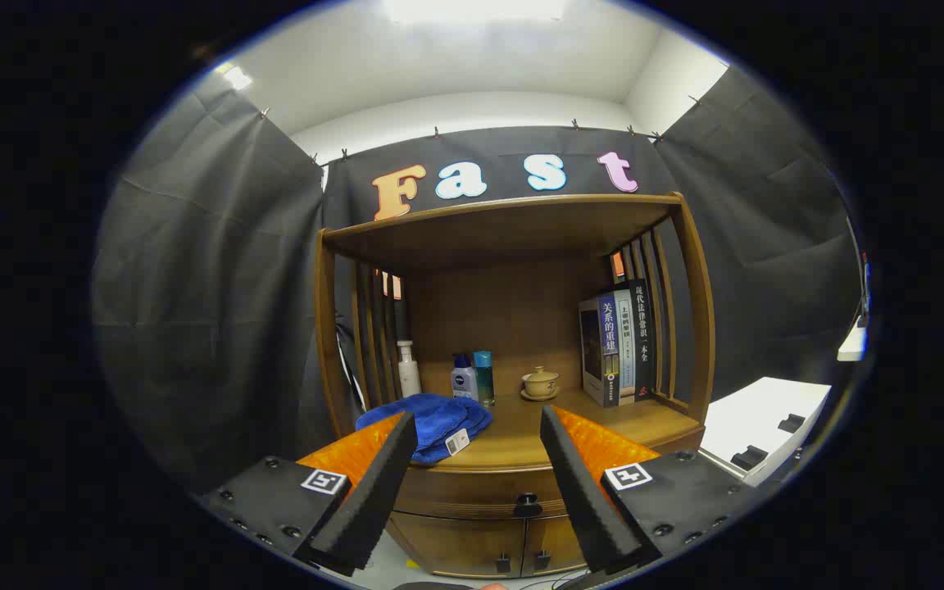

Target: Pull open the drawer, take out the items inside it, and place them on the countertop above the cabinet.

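A wooden cabinet stands ahead of me with a countertop [521, 438] under a shelf hood. Its drawer [472, 492] sits shut below the countertop, with a small dark knob [528, 501] at its middle. A blue towel [431, 422] with a white tag lies on the countertop's left part. My gripper [478, 430] is open, its two black fingers [369, 492] spread wide with nothing between them. The fingers hang in front of the cabinet, a short way off, with the knob seen between them. What is inside the drawer is hidden.
On the countertop stand a white bottle [409, 369], two small bottles [472, 378], a lidded tea cup [540, 383] and several upright books [619, 344]. Two lower cabinet doors [488, 545] sit under the drawer. A white box [767, 426] stands to the right.
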Motion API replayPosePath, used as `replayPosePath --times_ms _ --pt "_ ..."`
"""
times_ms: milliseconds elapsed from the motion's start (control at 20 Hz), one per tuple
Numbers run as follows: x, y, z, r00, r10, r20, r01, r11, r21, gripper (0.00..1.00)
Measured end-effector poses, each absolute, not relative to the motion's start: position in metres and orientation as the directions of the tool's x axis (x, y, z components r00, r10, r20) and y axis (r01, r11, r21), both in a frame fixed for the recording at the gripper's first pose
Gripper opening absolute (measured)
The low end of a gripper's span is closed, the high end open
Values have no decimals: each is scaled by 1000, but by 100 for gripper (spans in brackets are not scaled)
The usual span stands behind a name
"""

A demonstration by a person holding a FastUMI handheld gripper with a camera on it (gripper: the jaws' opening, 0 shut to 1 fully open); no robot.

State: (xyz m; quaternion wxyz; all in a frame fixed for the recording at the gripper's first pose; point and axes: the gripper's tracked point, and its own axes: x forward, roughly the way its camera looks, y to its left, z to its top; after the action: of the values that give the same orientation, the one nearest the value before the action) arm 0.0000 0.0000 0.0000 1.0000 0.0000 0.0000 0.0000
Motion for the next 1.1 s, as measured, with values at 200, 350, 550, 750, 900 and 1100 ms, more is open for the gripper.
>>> replayPosePath --times_ms 200,350,550,750,900,1100 --pt "0 -1 0 1000 -1 0 1 1000 2 98" --pt "1 0 -1 1000 -2 2 2 1000 2 98" --pt "1 2 -3 1000 2 -3 -2 1000 1 98" --pt "1 0 -4 1000 -1 -2 1 1000 3 98" --pt "2 -1 -3 1000 -1 -1 1 1000 9 99" --pt "2 0 -6 1000 2 -9 -2 1000 14 98"
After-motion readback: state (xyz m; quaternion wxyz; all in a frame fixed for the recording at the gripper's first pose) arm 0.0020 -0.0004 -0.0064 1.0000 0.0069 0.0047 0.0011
